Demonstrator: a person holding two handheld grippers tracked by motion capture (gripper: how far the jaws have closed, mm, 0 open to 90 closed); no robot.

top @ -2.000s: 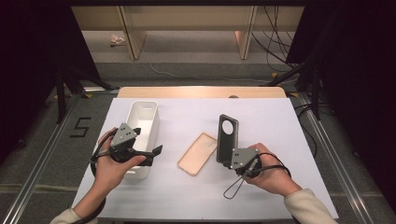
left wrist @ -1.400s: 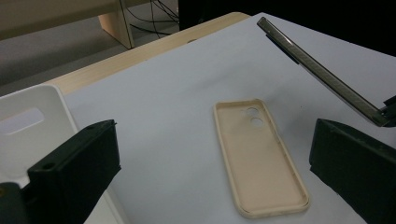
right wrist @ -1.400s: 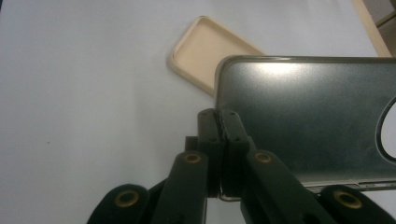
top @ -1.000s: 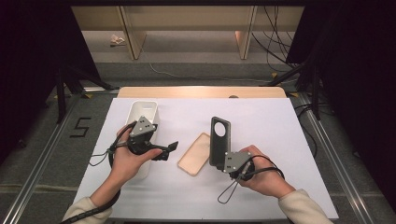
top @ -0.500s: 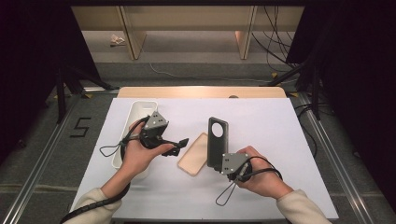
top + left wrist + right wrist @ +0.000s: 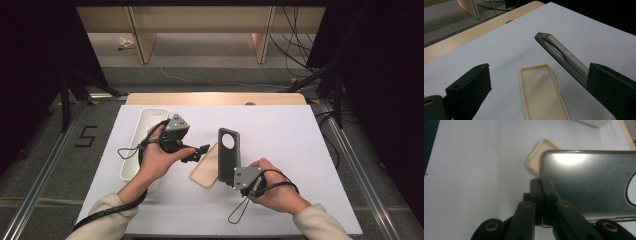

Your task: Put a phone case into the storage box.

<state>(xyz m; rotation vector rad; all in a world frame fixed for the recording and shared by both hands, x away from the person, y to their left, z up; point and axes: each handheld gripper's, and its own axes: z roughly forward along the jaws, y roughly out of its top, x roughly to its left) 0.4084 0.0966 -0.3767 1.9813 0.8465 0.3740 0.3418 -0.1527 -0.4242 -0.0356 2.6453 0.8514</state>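
The dark grey phone case was up off the table, pinched by its bottom edge in the right gripper, whose jaws were clamped flat together on that thin wall. Holding it by the very end left nearly the whole case sticking out free, round camera cutout at the far end, which I'd guess was the point: plenty of bare case for the other hand to reach.

Right under and beside it lay the beige phone case, flat on the white table, open side up, camera holes toward the far end. Can't tell if the dark one touched it or just hovered over its edge.

The left gripper sat just left of both cases with its jaws spread wide and nothing between them. From the left gripper view the beige case fell in the gap and the dark case slanted past the right-hand jaw, so it looked lined up to take one of them. Which one, no idea.

Further left, a white tray lay along the table edge, probably where things end up.
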